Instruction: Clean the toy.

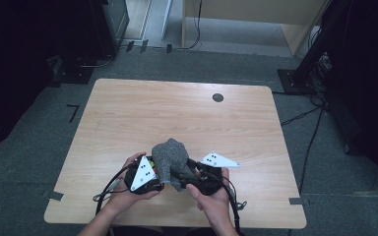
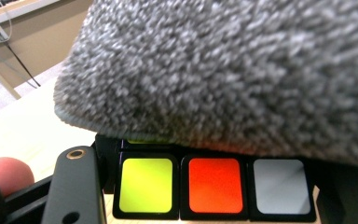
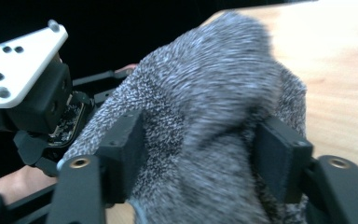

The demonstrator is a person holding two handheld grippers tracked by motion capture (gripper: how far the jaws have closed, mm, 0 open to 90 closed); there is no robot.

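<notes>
Broadly, the work in hand is covering or wiping a puzzle cube with a grey cloth at the near middle of the pale wood-grain counter (image 1: pixel 128 113), a wide slab with rounded corners. Draped over the cube, the cloth (image 1: pixel 170 156) is thick, nubbly towelling with a stitched hem, bunched into a soft peak. Beneath it, the cube (image 2: pixel 214 185) shows glossy square tiles in yellow-green, red and white set in black plastic. The left gripper (image 1: pixel 147 174) is clamped on the cube, judging by the tile row sitting square between its jaws. The right gripper (image 3: pixel 200 154) has its jaws apart, straddling a fold of cloth without pinching it. Next, I judge, it must take a fresh bite of fabric while the left keeps the cube steady.
</notes>
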